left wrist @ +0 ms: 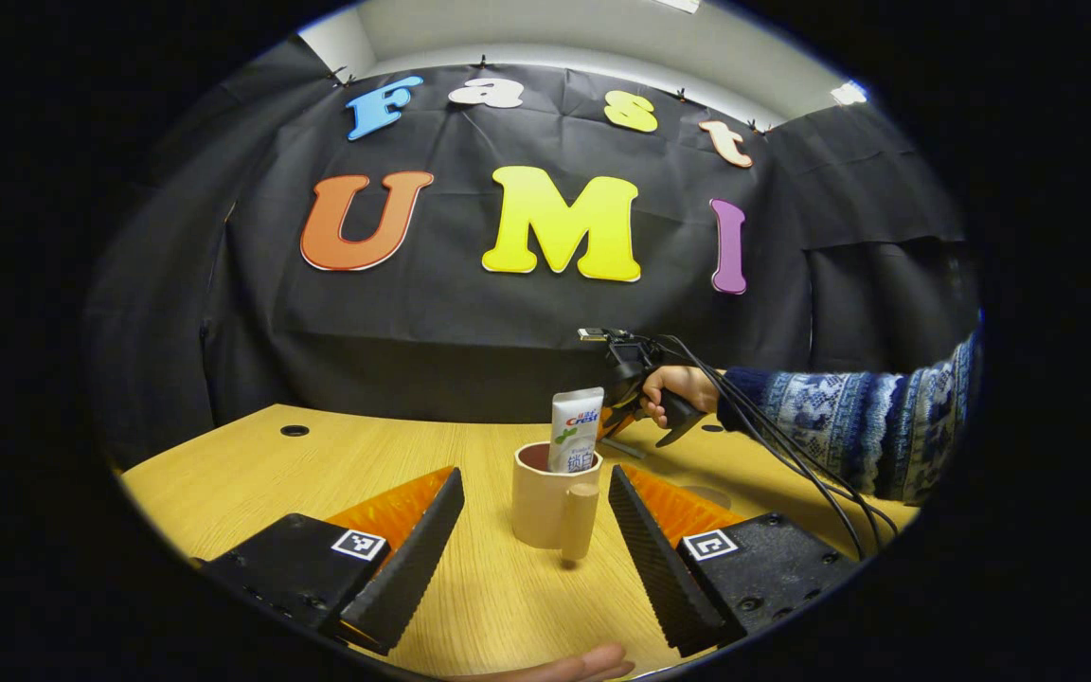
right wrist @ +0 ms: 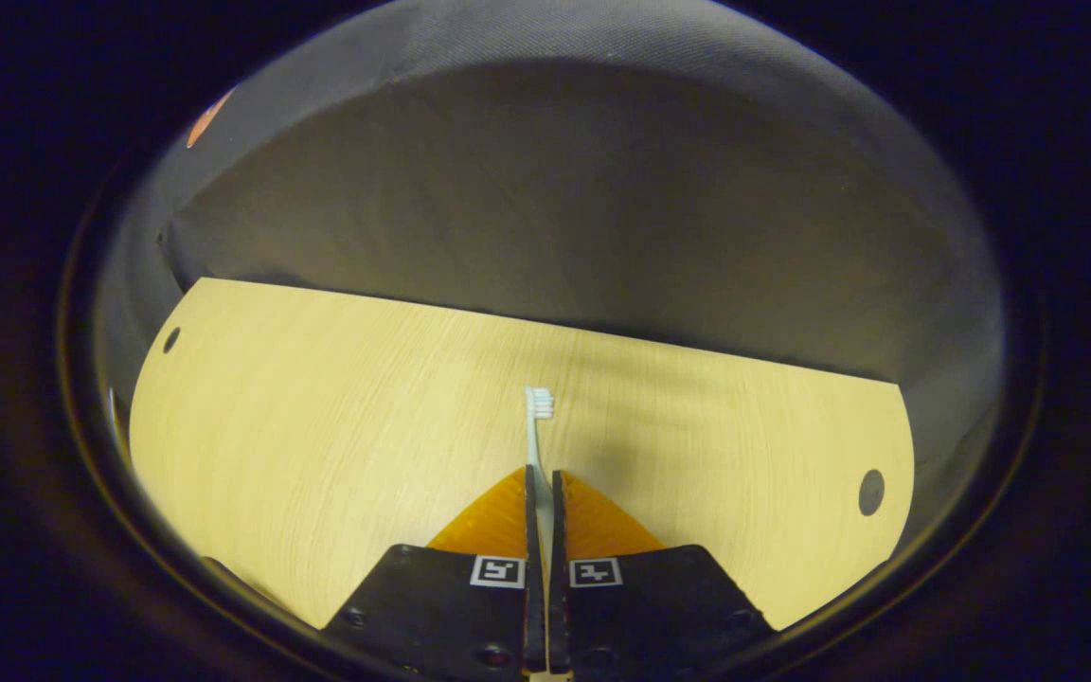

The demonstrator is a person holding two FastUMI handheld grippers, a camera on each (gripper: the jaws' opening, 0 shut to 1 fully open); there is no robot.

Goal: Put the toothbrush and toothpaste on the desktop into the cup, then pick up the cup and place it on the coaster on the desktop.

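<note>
So the left gripper (left wrist: 536,530) is sitting low over the wooden desk (left wrist: 252,474) with its jaws spread wide, and the cup (left wrist: 545,497) is standing right in the gap between the two fingers, not touching either one as far as I can see. It's a beige mug with its handle (left wrist: 580,521) pointing back toward the camera. The toothpaste (left wrist: 576,431) is already standing upright inside it, with the top half of the tube sticking out above the rim.

Farther back on the desk, a hand (left wrist: 678,388) in a patterned knit sleeve (left wrist: 858,417) is holding the other gripper, with black cables (left wrist: 792,455) trailing off it. Can't tell from there how that one's jaws are set.

Over in the right gripper view, the right gripper (right wrist: 542,493) is pinched nearly closed on the toothbrush (right wrist: 536,431). Both fingers are pressing on the handle, and the bristle head is poking out ahead over the tabletop. A fingertip (left wrist: 583,666) is peeking in at the bottom edge of the left gripper view.
</note>
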